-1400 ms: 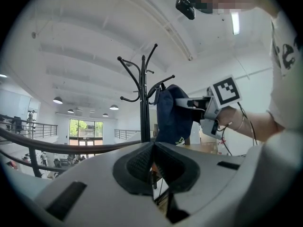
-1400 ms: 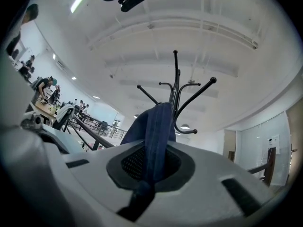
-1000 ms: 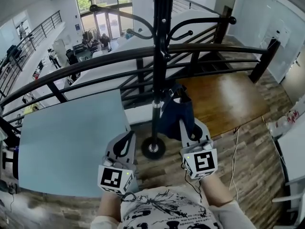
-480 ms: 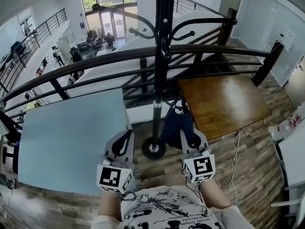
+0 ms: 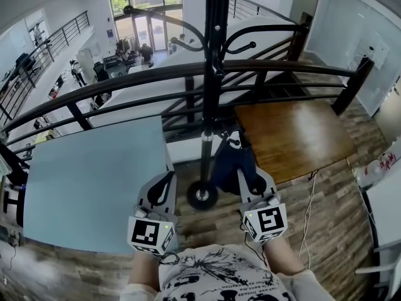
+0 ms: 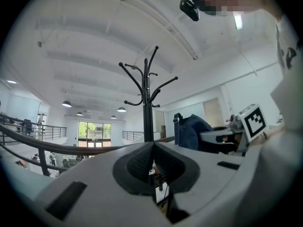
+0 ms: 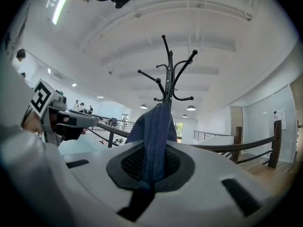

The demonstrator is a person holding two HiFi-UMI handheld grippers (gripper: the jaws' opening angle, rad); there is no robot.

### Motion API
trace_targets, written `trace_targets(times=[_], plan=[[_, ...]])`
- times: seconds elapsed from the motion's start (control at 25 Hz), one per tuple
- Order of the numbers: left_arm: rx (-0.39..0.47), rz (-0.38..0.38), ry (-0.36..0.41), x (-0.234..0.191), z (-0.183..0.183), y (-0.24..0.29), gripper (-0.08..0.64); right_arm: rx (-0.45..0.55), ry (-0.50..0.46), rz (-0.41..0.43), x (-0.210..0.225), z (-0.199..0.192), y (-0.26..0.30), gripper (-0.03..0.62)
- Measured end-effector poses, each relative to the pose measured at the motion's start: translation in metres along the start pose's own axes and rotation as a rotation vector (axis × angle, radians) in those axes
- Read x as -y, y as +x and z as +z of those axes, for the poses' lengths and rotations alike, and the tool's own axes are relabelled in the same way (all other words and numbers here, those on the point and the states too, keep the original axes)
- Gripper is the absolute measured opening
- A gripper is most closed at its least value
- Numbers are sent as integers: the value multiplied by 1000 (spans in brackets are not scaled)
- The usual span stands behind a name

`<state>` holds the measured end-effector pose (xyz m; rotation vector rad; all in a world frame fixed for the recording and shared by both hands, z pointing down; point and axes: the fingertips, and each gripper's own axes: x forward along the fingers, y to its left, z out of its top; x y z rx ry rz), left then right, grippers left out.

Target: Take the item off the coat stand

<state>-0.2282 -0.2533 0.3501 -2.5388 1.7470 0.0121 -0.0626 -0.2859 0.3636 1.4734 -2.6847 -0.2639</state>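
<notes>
The black coat stand (image 5: 210, 74) rises in front of me, with its round base (image 5: 202, 196) on the wood floor. Its hooks (image 6: 146, 77) look bare. A dark blue cloth item (image 5: 230, 162) hangs off the stand, and my right gripper (image 5: 245, 174) is shut on it. In the right gripper view the blue fabric (image 7: 154, 136) is pinched between the pads. My left gripper (image 5: 164, 184) is shut with nothing in it, left of the pole. From the left gripper view the blue item (image 6: 191, 131) shows held by the right gripper.
A black railing (image 5: 188, 74) curves across behind the stand. A pale blue table (image 5: 94, 180) lies to the left and a brown wooden table (image 5: 291, 133) to the right. A white cable (image 5: 308, 212) trails on the floor at the right.
The right gripper has drawn slightly toward me with the blue item. The view has shifted a little; the left gripper has barely moved.
</notes>
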Motion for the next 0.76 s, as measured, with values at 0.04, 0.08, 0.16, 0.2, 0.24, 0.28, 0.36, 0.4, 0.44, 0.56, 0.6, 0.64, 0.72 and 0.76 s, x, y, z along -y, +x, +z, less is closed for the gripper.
trace_targets(times=[0.04,0.08,0.16,0.2,0.24,0.28,0.36,0.4,0.44,0.56,0.6,0.64,0.72,0.76], plan=[[-2,1,1,0,0,0,5,5,-1,1,0,2,0,5],[-5,1,2,0,0,0,5,8,-2,2,0,4,0,5],[-11,0,4,1,-1,0,5,9,-1,5,0,4,1,5],[-14,0,5,2,-1,0,5,6,2,6,0,3,1,5],[-16,0,6,2,-2,-1,5,1,9,6,0,1,2,5],[-17,-1,7,2,-3,-2,5,-5,17,7,0,-1,2,5],[-13,-6,14,1,-9,-2,5,-12,31,8,0,-4,5,5],[-11,-7,17,1,-12,-2,5,-14,34,9,0,-5,6,5],[-12,-5,18,0,-13,-3,5,-16,36,9,0,-6,7,5],[-20,6,14,-2,-15,-4,5,-21,38,7,2,-8,8,5],[-23,8,13,-3,-16,-5,5,-25,38,7,2,-9,7,5],[-26,11,12,-3,-16,-5,5,-29,39,7,2,-10,7,5],[-29,16,9,-5,-18,-5,5,-33,43,9,2,-11,7,5],[-30,18,8,-6,-19,-5,5,-35,45,9,3,-12,7,5]])
